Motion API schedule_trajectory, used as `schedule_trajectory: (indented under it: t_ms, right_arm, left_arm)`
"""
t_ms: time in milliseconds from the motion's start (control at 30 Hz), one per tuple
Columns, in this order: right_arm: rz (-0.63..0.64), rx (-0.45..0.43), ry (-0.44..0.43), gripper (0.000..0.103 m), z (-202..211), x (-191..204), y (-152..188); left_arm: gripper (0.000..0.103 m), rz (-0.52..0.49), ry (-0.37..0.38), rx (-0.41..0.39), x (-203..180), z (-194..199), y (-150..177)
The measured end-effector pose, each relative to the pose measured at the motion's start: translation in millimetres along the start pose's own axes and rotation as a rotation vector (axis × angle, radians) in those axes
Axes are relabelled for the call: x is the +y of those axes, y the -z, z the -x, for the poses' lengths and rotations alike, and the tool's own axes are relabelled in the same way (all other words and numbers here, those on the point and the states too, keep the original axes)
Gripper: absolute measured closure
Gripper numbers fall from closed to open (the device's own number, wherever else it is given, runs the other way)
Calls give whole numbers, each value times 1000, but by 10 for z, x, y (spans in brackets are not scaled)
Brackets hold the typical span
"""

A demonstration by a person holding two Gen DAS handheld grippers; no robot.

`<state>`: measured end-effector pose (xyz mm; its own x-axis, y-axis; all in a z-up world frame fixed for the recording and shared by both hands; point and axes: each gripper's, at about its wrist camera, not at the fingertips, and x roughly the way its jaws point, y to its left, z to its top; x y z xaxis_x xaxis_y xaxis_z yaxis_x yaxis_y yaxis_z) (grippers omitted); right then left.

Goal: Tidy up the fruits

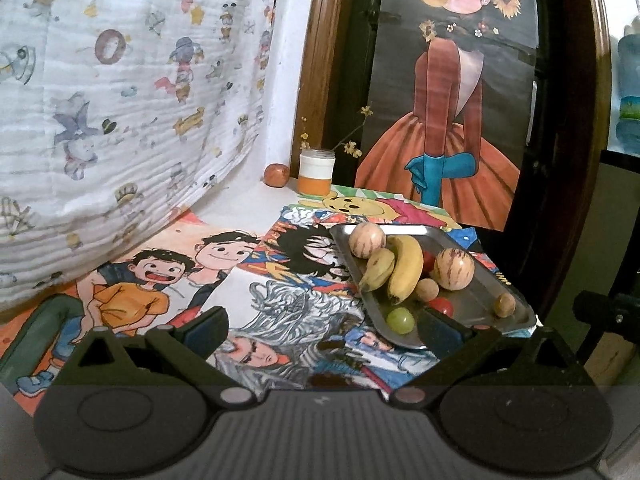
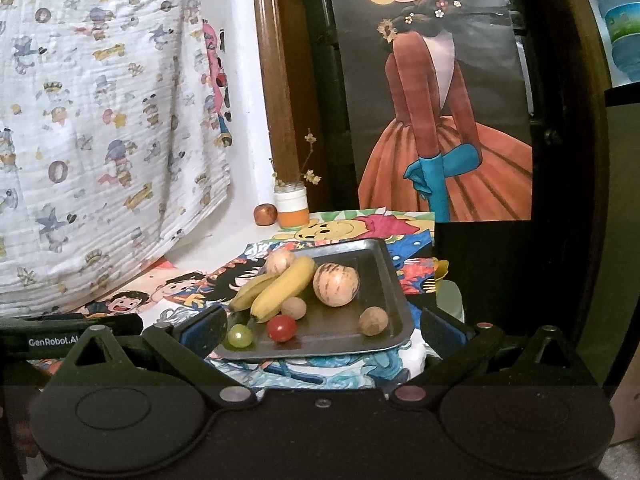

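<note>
Several fruits crowd the metal tray [image 2: 384, 280] at centre frame: bananas [image 2: 280, 292], a grape [image 2: 240, 336] and a tomato [image 2: 282, 328] at its near rim. The right gripper [image 2: 320, 332] and left gripper [image 1: 320, 328] both gape wide, empty. A careless nudge could likely roll the grape off.

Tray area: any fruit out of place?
Yes. One reddish round fruit sits off the metal tray, on the white surface beside the orange-and-white jar at the back. The remaining fruit lies on the tray.
</note>
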<state>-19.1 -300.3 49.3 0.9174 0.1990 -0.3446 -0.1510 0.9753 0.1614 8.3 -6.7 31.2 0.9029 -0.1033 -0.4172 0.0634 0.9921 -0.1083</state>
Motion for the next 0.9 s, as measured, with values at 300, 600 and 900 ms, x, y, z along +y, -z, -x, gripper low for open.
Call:
schedule_trajectory:
  t_ms: [300, 600, 900]
  right_arm:
    - [18, 23, -22, 1, -23, 115, 78]
    - [26, 38, -40, 1, -50, 178, 151]
    - [30, 63, -48, 1, -95, 210, 206]
  left_arm:
    - [0, -16, 1, 3, 102, 85, 105]
    - [0, 23, 3, 21, 231, 111, 155]
    - [0, 36, -13, 51, 348, 56, 171]
